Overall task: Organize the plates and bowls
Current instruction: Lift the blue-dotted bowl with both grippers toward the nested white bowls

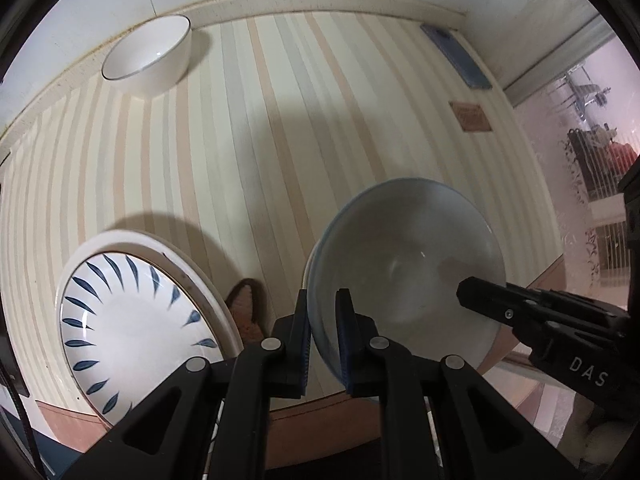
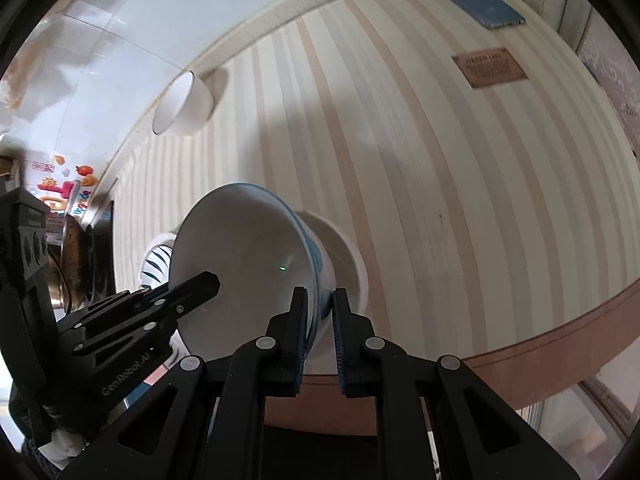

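Note:
A pale blue-rimmed bowl (image 1: 408,264) is held over the striped table by both grippers. My left gripper (image 1: 323,320) is shut on its near-left rim. My right gripper (image 2: 320,312) is shut on the opposite rim; it shows in the left wrist view (image 1: 520,312) at the right. The bowl (image 2: 240,256) sits in or just above a second white bowl (image 2: 348,264). A plate with blue leaf marks (image 1: 132,328) lies on a larger white plate (image 1: 132,240) at the left. A white bowl with a dark rim (image 1: 148,56) stands at the far left edge.
A blue phone (image 1: 456,56) and a brown label (image 1: 472,116) lie at the far right of the striped tablecloth (image 1: 280,140). The table's brown front edge (image 2: 540,336) runs close below the grippers. A wall borders the far side.

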A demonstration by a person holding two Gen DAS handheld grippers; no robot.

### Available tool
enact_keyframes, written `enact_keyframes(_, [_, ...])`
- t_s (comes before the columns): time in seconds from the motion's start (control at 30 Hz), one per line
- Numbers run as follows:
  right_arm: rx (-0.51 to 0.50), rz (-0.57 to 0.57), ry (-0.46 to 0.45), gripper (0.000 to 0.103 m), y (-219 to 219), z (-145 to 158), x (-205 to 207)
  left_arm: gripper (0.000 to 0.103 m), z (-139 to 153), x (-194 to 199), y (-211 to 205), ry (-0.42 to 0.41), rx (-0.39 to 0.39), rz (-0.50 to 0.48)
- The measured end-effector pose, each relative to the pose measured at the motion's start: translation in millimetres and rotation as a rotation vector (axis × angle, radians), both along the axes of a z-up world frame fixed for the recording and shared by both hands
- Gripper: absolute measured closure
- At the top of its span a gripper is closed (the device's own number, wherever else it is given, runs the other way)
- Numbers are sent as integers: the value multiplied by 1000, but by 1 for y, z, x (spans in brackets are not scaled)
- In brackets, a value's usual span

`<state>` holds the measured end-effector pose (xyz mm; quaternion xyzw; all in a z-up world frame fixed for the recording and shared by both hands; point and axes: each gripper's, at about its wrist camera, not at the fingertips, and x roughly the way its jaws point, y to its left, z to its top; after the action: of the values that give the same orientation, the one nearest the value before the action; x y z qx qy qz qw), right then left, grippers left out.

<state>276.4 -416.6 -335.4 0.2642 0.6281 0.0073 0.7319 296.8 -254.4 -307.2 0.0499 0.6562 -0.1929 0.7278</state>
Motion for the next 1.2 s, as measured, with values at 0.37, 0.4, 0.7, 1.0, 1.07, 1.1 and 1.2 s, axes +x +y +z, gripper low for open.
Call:
enact_keyframes(0.37, [-3, -7, 28, 89, -1, -11, -2, 93, -6, -4, -8, -6, 35, -20])
enact_keyframes(0.4, [-4, -8, 29, 89, -1, -11, -2, 93, -8, -4, -8, -5, 37, -20])
enact_keyframes(0.7, [-2, -8, 48, 89, -1, -18, 6, 93, -12, -2, -7, -1, 50, -13])
enact_keyframes(1.0, [43, -6, 91, 86, -9, -13, 10, 93, -5, -2, 7, 53, 11, 11])
enact_keyframes(1.07, [50, -14, 73, 86, -14, -2, 11, 92, 9, 3, 17, 51, -23, 34])
enact_keyframes(1.1, [56, -22, 51, 86, -17, 10, 15, 92, 18, 9, 23, 42, -41, 53])
enact_keyframes(1.2, [94, -23, 0, 80, -20, 35, 33, 79, 46, 39, 46, 5, -89, 137])
